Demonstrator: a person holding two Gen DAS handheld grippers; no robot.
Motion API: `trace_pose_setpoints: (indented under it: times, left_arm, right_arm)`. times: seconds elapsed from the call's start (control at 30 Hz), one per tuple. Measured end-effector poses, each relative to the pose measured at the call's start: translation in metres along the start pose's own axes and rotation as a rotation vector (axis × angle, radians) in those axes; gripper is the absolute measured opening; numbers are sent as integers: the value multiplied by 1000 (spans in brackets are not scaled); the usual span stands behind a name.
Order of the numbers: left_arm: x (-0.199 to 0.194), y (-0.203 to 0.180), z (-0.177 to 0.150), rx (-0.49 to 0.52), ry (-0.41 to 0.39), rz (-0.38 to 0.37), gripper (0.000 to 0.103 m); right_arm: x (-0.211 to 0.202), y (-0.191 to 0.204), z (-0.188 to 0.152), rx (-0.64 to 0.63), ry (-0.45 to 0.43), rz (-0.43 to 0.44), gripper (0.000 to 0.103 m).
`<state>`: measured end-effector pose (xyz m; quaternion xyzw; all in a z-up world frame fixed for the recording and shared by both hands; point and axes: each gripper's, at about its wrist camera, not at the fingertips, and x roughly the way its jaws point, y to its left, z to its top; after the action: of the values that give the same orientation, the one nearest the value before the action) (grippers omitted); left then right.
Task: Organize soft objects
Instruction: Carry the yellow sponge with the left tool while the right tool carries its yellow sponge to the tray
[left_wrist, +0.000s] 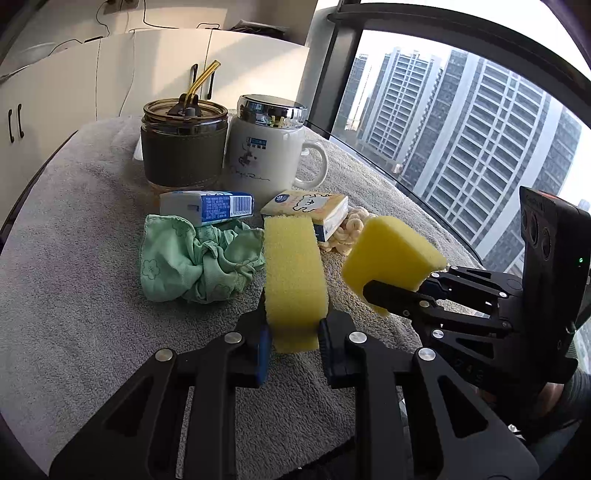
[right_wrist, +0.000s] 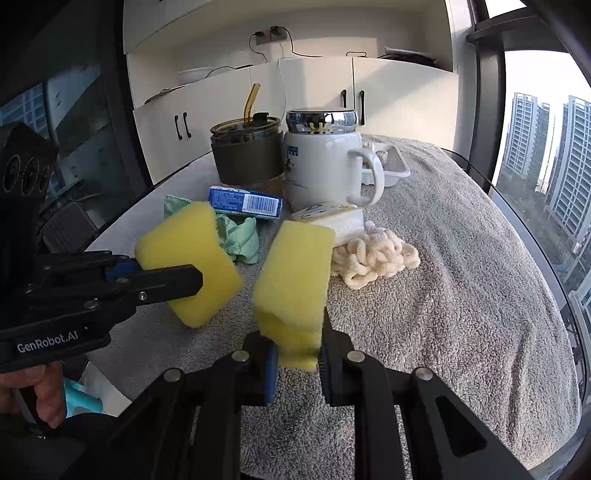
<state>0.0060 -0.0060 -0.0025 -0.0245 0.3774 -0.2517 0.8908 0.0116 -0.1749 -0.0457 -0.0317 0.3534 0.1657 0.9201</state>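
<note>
Both sponges up off the towel, one in each gripper, and I'm holding them side by side above the pile.

My left gripper (left_wrist: 291, 332) is clamped on its yellow sponge (left_wrist: 293, 273), which stands tall between the pads, and my right gripper (right_wrist: 295, 356) is squeezed onto the other yellow sponge (right_wrist: 291, 280), pinched only at its lower end. Below them on the grey towel (right_wrist: 461, 295) sit the green cloth (left_wrist: 195, 262), the cream knitted piece (right_wrist: 373, 258), two tissue packs (left_wrist: 208, 207) (left_wrist: 306, 207), then the white mug (left_wrist: 266, 155) and the lidded tumbler (left_wrist: 184, 146) behind. My worry: foam this springy, gripped so low, could pivot or pop free if I swing fast. And going forward to set them down, an outer finger could clip the mug or drag the cloth.
</note>
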Motion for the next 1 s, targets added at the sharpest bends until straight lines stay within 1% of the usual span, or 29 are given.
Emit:
trace_pose_setpoints:
  times: [0.13,0.37,0.53,0.63,0.7,0.77,0.87,1.0]
  left_arm:
    - [-12,7,3,-1,-14,9,20]
    - [-31,31,9,-42,-32,38,20]
    - [-47,56,29,-20,-61,106,20]
    - [-57,78,49,-10,-80,148,20]
    - [-63,93,68,2,-97,178,20]
    - [-67,105,87,26,-114,213,20]
    - [-67,122,116,57,-129,249,20]
    - [-55,143,157,88,-134,269,20]
  right_arm:
    - [-6,-7,5,8,6,2,20]
    - [-18,-24,10,7,31,-17,20]
    - [-35,-53,27,13,26,-48,20]
    - [-46,-79,47,0,5,-93,20]
    - [-54,-96,66,-20,-19,-137,20]
    - [-59,-113,85,-32,-38,-163,20]
    - [-62,-136,117,-49,-63,-203,20]
    - [-54,-156,156,-82,-74,-228,20]
